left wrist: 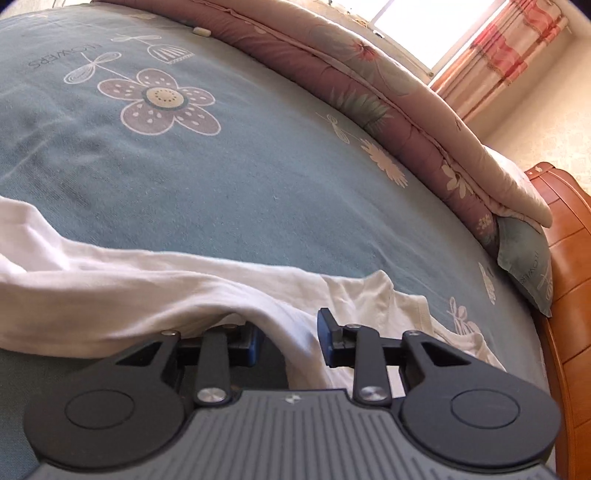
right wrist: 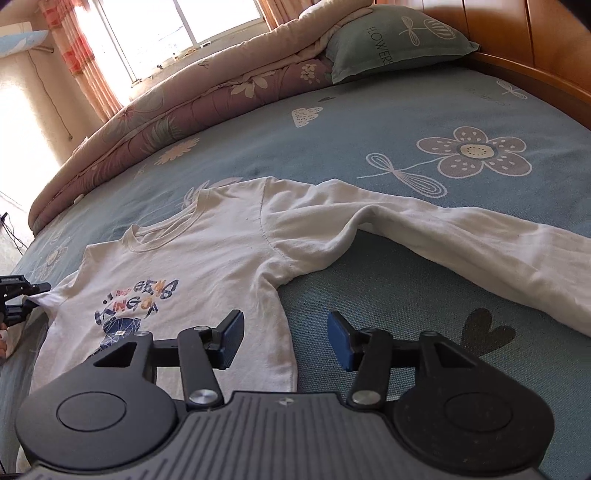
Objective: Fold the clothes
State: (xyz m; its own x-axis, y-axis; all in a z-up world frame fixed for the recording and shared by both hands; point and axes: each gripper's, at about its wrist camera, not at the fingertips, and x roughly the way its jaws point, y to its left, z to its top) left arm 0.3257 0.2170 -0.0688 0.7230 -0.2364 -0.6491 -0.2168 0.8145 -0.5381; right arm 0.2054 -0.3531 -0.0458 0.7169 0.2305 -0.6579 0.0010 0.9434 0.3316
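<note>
Two wrist views covered one white long-sleeved shirt (right wrist: 207,258) lying front-up on a bed with a blue flowered sheet (right wrist: 388,122). The right wrist view showed the garment almost whole: ribbed collar toward the rolled quilt (right wrist: 155,125), a printed chest motif (right wrist: 136,299), and one sleeve (right wrist: 461,243) stretched out flat across the sheet toward the wooden headboard (right wrist: 535,40). The right gripper (right wrist: 286,338) hovered over the shirt's side edge below the armpit, its jaws spread wide with nothing between them; its left blue pad (right wrist: 231,339) stood above cloth, the other above bare sheet. At that view's far left edge the left gripper (right wrist: 35,293) was seen pinching a pulled-out point of the shirt fabric.

The left wrist view showed none of the print or collar front. It showed only bunched white cloth (left wrist: 147,280) draped over and between the fingers of the left gripper (left wrist: 291,339); one finger was largely buried under the fold, the other pad (left wrist: 327,334) exposed. A pillow (left wrist: 524,266) matching the sheet lay against the headboard in both views. A curtained window (left wrist: 417,26) stood beyond the quilt.
</note>
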